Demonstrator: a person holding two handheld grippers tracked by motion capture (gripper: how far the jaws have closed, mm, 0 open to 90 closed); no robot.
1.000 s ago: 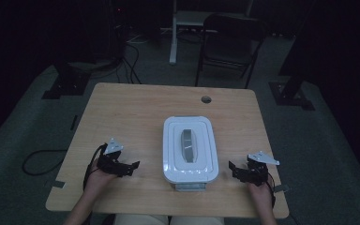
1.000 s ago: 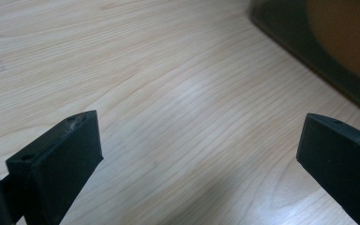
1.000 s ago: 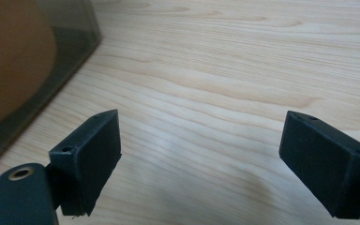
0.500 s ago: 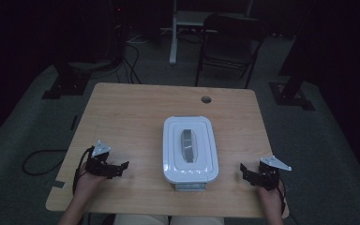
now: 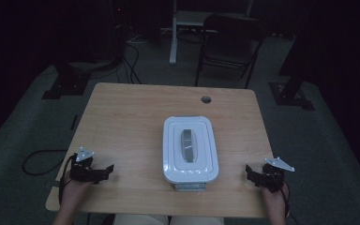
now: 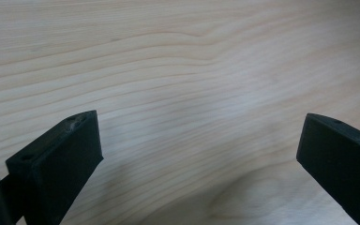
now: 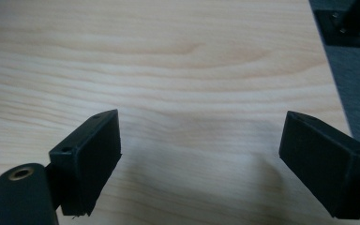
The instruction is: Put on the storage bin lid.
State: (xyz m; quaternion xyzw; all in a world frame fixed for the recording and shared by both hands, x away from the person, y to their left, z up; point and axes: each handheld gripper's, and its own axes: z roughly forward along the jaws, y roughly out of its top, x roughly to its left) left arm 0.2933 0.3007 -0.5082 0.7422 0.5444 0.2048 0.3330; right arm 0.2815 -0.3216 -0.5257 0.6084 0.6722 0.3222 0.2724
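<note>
- left gripper sits at 8 o'clock on the table, near the front edge, jaws spread wide with nothing between them, just bare wood in the left gripper view
- right gripper sits at 4 o'clock by the front right corner, jaws also spread wide and empty; the right gripper view has the table edge and floor at its right
- white lidded container stands between them at centre front, well apart from both, grey handle running 6 to 12 along the lid
- judgement: step in hand is the reach-in; come in level from 9 and 3, keep jaws wide until they bracket the lid rim, close evenly on both sides so the box doesn't skid
- round cable hole at 12, folding chair beyond the table, both out of the way
</note>
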